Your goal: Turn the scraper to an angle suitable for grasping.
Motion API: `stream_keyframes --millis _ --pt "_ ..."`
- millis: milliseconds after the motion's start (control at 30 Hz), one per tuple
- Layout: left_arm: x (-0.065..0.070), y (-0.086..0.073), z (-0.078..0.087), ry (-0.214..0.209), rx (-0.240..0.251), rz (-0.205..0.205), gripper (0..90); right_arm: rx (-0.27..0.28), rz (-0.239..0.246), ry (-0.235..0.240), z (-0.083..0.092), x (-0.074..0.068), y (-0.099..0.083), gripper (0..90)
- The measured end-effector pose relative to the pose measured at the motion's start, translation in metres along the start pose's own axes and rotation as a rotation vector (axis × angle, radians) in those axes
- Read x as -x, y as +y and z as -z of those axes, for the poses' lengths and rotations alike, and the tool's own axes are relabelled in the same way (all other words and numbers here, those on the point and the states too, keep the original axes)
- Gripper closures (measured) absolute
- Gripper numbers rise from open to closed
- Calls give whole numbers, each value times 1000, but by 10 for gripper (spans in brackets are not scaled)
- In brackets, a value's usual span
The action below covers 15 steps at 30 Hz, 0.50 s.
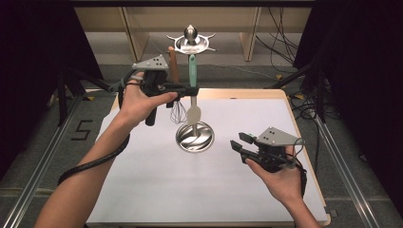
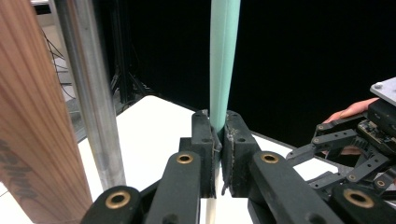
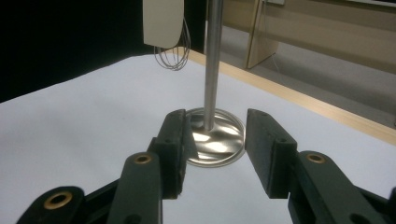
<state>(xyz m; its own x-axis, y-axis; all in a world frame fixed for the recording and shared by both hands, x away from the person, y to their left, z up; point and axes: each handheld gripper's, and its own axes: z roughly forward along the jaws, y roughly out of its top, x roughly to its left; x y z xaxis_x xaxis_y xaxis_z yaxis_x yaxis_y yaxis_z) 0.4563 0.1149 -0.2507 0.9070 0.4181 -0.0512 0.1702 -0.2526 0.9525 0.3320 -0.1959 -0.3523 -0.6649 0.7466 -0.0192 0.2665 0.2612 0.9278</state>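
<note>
Item: teal-handled spatula (image 1: 192,71), hanging upright on a steel utensil stand (image 1: 194,137); left tongs (image 1: 191,89) are gripping its handle, jaws closed on it, blade dangling just below them. Progress, judged: grasp made, lifting off the hook still to come. Right tongs (image 1: 239,142) are waiting open and empty, level with the stand's round base, near it but apart. Nearby: wooden-handled utensil (image 1: 173,64) and wire whisk (image 1: 178,112) are hanging just beside the left tongs, crowding the withdrawal; white table (image 1: 142,190) beneath
</note>
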Motion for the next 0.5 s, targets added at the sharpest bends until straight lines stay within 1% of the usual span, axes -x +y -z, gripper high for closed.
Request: stream_keyframes --millis 33,100,167,233,333,367,400,433,467,500 --pt "-1 0 0 0 -1 -10 840 -22 -15 8 2 -1 0 594" --pt "-1 0 -1 4 -2 6 840 -21 -11 8 1 0 0 594" --pt "-3 0 -1 9 0 6 840 -21 -11 7 1 0 0 593" --pt "-4 -1 -1 10 4 15 839 -18 -12 12 1 0 0 593" --pt "-5 -1 -2 17 5 16 838 -19 -11 8 1 0 0 592" --pt "-5 -1 -2 17 6 10 837 -21 -12 7 2 0 0 590" --pt "-5 -1 -3 19 7 8 837 -24 -20 6 2 0 0 589" --pt "-3 -2 -3 23 7 43 836 -22 -15 6 2 1 0 587" --pt "-4 -2 -3 26 4 25 834 -23 -17 6 2 1 0 585" --pt "-4 -3 -3 25 9 20 831 -19 -7 8 1 2 0 584"
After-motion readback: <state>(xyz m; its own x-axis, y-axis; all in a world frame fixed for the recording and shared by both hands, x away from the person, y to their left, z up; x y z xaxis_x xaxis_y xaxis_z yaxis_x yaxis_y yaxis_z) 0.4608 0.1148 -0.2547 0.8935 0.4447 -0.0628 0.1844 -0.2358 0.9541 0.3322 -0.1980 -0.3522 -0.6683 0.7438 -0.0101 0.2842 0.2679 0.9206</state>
